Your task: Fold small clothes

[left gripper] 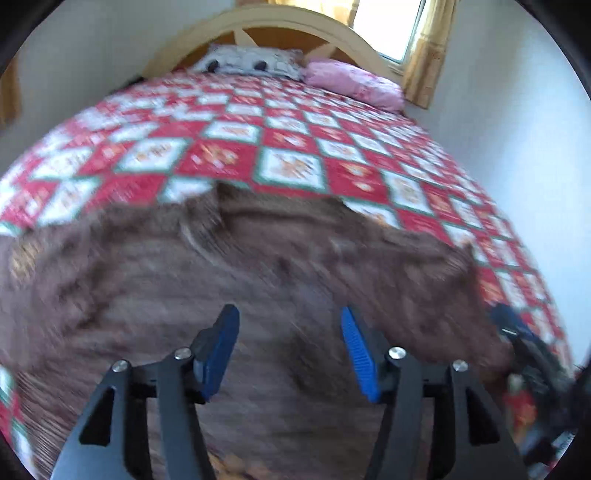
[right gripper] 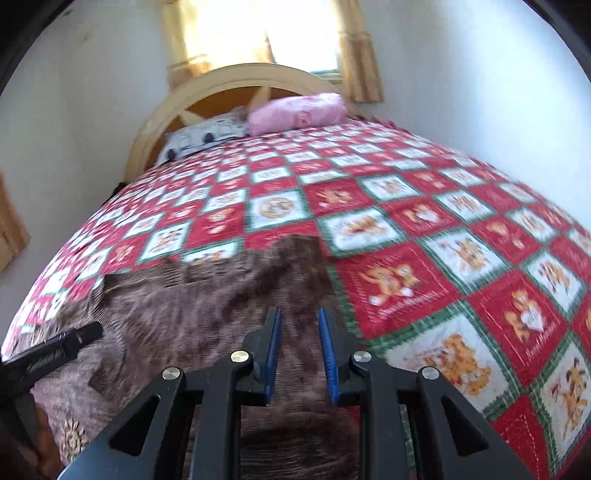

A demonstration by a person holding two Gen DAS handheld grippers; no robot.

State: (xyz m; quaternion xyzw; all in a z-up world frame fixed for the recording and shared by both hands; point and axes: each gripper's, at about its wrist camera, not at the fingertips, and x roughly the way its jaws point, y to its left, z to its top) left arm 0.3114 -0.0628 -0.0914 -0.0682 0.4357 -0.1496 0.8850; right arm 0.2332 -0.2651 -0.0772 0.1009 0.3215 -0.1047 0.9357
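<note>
A brown patterned garment (left gripper: 258,258) lies spread flat on the red, white and green quilt (left gripper: 288,140), blurred in the left wrist view. My left gripper (left gripper: 288,310) hovers over the middle of it, open, with its blue pads well apart and nothing between them. In the right wrist view the same garment (right gripper: 203,306) fills the lower left. My right gripper (right gripper: 299,310) sits over its right edge with the pads a narrow gap apart, and no cloth is pinched. The other gripper shows at the frame edges (left gripper: 517,332) (right gripper: 62,343).
The quilt (right gripper: 424,258) covers the whole bed. A pink pillow (left gripper: 354,83) and a white printed pillow (left gripper: 251,61) lie against the wooden headboard (right gripper: 236,79). White walls close in on both sides, and a curtained window (right gripper: 266,33) stands behind.
</note>
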